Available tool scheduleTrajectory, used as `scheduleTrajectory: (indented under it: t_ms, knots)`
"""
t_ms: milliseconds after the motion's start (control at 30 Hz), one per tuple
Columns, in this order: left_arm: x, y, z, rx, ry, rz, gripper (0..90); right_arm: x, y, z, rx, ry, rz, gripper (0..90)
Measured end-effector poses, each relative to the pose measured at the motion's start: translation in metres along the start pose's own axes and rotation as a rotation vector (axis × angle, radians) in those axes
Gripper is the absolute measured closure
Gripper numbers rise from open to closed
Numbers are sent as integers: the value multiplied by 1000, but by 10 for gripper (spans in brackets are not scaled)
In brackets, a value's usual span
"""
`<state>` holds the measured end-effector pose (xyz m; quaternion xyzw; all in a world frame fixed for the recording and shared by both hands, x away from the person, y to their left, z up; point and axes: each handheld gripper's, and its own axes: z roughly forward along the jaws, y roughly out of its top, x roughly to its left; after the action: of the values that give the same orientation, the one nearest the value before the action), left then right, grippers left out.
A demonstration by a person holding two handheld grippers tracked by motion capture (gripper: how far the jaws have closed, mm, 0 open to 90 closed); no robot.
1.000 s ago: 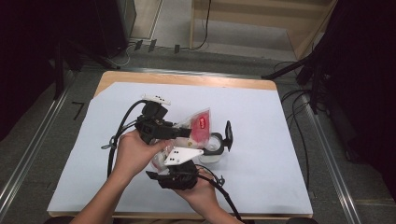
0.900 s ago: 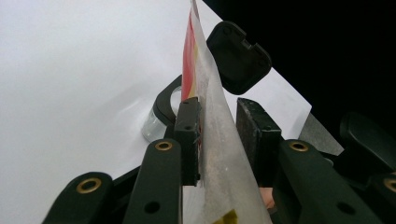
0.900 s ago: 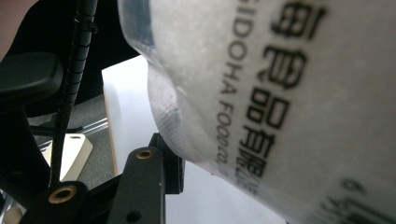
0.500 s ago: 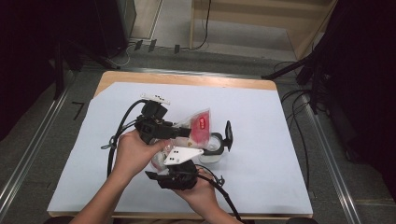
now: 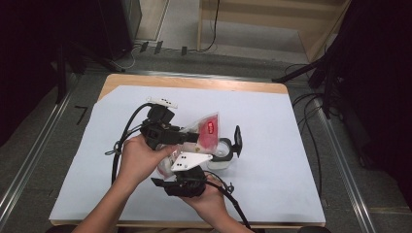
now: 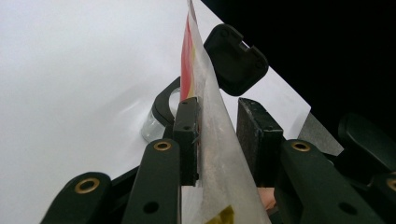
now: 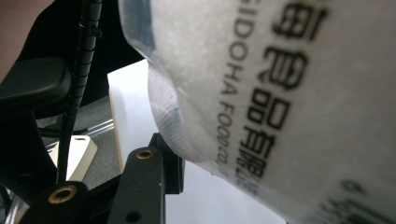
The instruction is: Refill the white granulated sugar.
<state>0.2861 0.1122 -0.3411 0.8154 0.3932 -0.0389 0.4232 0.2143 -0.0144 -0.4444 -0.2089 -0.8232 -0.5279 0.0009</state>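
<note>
Pouch above jar, between both grippers, on table.

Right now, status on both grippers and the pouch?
Left gripper jaws astride the pouch, gap on one side. Right gripper under it, grip unclear. Open-lidded jar just beyond.

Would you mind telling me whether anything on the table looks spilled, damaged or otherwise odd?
Nothing looks spilled or damaged. The small jar stands open, its black flip lid tipped up, while the food pouch is held above it with the left gripper, fingers either side.
</note>
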Motion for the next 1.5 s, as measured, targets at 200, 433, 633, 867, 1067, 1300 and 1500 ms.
scheduleTrajectory:
  t_ms: [200,433,633,867,1067,1300,1500]
  knots:
    - [0,1,3,3,-1,11,702,-2,-1,-1,2,0,-2,621]
    - [1,1,4,0,-10,4,702,-2,0,-1,9,1,-3,622]
    - [0,2,4,-1,-8,5,705,-2,0,-1,11,1,-4,621]
    - [-1,3,3,15,0,15,705,-2,1,-2,10,5,-6,622]
    - [-1,3,3,12,-3,14,705,-2,1,-2,12,4,-6,622]
    - [-1,3,3,7,-6,13,706,-2,1,-2,12,8,-13,622]
    - [-2,3,4,7,2,15,705,-2,0,-2,11,6,-9,622]
